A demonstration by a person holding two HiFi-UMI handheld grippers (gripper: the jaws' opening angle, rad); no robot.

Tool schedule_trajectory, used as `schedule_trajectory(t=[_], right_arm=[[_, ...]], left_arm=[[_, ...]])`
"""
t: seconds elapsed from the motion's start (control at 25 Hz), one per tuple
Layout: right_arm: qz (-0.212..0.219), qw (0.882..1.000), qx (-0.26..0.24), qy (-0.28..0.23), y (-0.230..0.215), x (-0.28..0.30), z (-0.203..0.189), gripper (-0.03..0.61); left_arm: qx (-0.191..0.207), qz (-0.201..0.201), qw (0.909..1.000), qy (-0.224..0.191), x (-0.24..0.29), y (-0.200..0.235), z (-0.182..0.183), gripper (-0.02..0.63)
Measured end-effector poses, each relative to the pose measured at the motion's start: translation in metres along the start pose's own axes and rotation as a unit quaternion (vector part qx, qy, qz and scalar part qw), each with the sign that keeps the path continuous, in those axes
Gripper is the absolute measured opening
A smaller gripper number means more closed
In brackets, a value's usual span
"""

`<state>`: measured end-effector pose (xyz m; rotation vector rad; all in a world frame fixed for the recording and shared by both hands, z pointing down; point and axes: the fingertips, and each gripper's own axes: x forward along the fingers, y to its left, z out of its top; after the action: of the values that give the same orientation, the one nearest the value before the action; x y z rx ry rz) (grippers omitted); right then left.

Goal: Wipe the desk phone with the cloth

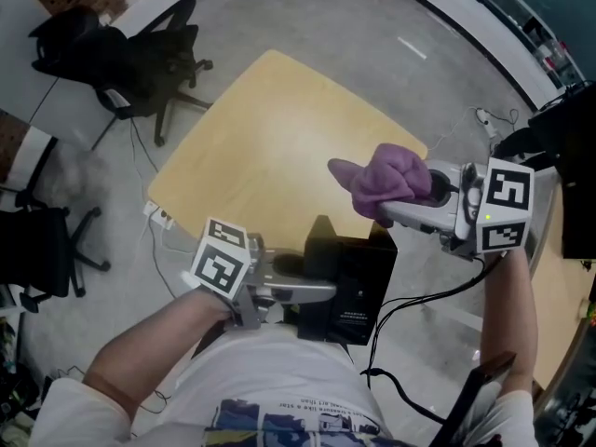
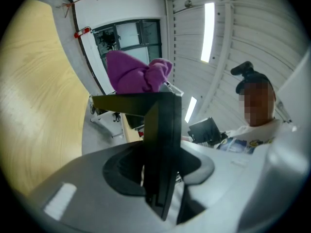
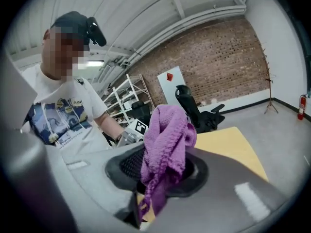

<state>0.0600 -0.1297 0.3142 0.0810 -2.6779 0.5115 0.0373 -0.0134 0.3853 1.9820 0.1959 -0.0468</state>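
The black desk phone [image 1: 352,285] is held at the near corner of the wooden table [image 1: 270,138], just in front of my body. My left gripper [image 1: 312,291] is shut on the phone, and in the left gripper view a black edge of the phone [image 2: 164,144] fills the gap between the jaws. A bunched purple cloth [image 1: 386,182] hangs above and to the right of the phone, with my right gripper [image 1: 407,203] shut on it. In the right gripper view the cloth [image 3: 165,147] droops between the jaws. The cloth [image 2: 137,74] shows just past the phone's top edge.
A black cable [image 1: 410,304] runs from the phone down to the right. Black office chairs stand at the far left [image 1: 140,59] and at the left edge [image 1: 42,250]. A white power strip [image 1: 160,216] lies on the floor by the table's left corner.
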Motion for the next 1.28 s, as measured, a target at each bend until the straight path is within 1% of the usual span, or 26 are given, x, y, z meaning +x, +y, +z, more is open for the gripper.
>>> schedule_trajectory(t=[0.12, 0.2, 0.28, 0.36, 0.44, 0.52, 0.6, 0.72, 0.8, 0.92, 1.04, 1.12, 1.2, 1.28], right_arm=[[0.031, 0.999, -0.021, -0.019, 0.022, -0.002, 0.022, 0.104], [0.056, 0.998, -0.034, -0.020, 0.035, 0.003, 0.027, 0.104], [0.077, 0.996, -0.045, 0.000, 0.044, 0.014, 0.022, 0.104], [0.093, 0.994, -0.054, 0.031, 0.048, 0.027, 0.010, 0.103], [0.106, 0.992, -0.051, 0.053, 0.046, 0.038, 0.001, 0.103], [0.111, 0.991, -0.042, 0.064, 0.041, 0.044, -0.003, 0.103], [0.104, 0.991, -0.037, 0.075, 0.032, 0.048, -0.007, 0.103], [0.083, 0.992, -0.035, 0.093, 0.019, 0.057, -0.019, 0.103], [0.062, 0.992, -0.030, 0.104, 0.007, 0.060, -0.028, 0.103], [0.013, 0.996, -0.007, 0.093, -0.017, 0.058, -0.034, 0.103], [-0.063, 0.997, 0.027, 0.043, -0.041, 0.038, -0.035, 0.103], [-0.111, 0.993, 0.045, 0.000, -0.049, 0.019, -0.033, 0.103], [-0.145, 0.987, 0.056, -0.039, -0.048, 0.001, -0.032, 0.103], [-0.170, 0.981, 0.065, -0.067, -0.041, -0.013, -0.035, 0.103]], left_arm=[[0.000, -0.001, 1.0000, 0.003, 0.003, 0.001, 0.001, 0.181], [0.001, -0.002, 1.0000, 0.007, 0.006, 0.000, 0.001, 0.181], [0.002, -0.004, 0.9999, 0.012, 0.010, -0.001, 0.001, 0.181], [0.002, -0.006, 0.9999, 0.016, 0.014, -0.002, 0.000, 0.181], [0.002, -0.008, 0.9998, 0.019, 0.016, -0.003, -0.001, 0.181], [0.000, -0.009, 0.9998, 0.019, 0.016, -0.004, -0.001, 0.181], [0.001, -0.008, 0.9998, 0.017, 0.014, -0.005, 0.001, 0.181], [0.005, -0.009, 0.9998, 0.016, 0.011, -0.006, 0.000, 0.181], [0.007, -0.009, 0.9998, 0.015, 0.010, -0.007, 0.001, 0.182], [0.012, -0.010, 0.9999, 0.006, 0.006, -0.007, 0.005, 0.182], [0.014, -0.008, 0.9998, -0.007, -0.003, -0.005, 0.009, 0.181], [0.016, -0.003, 0.9997, -0.016, -0.013, -0.003, 0.011, 0.181], [0.020, 0.003, 0.9995, -0.024, -0.022, -0.001, 0.015, 0.181], [0.023, 0.005, 0.9992, -0.032, -0.030, 0.000, 0.020, 0.181]])
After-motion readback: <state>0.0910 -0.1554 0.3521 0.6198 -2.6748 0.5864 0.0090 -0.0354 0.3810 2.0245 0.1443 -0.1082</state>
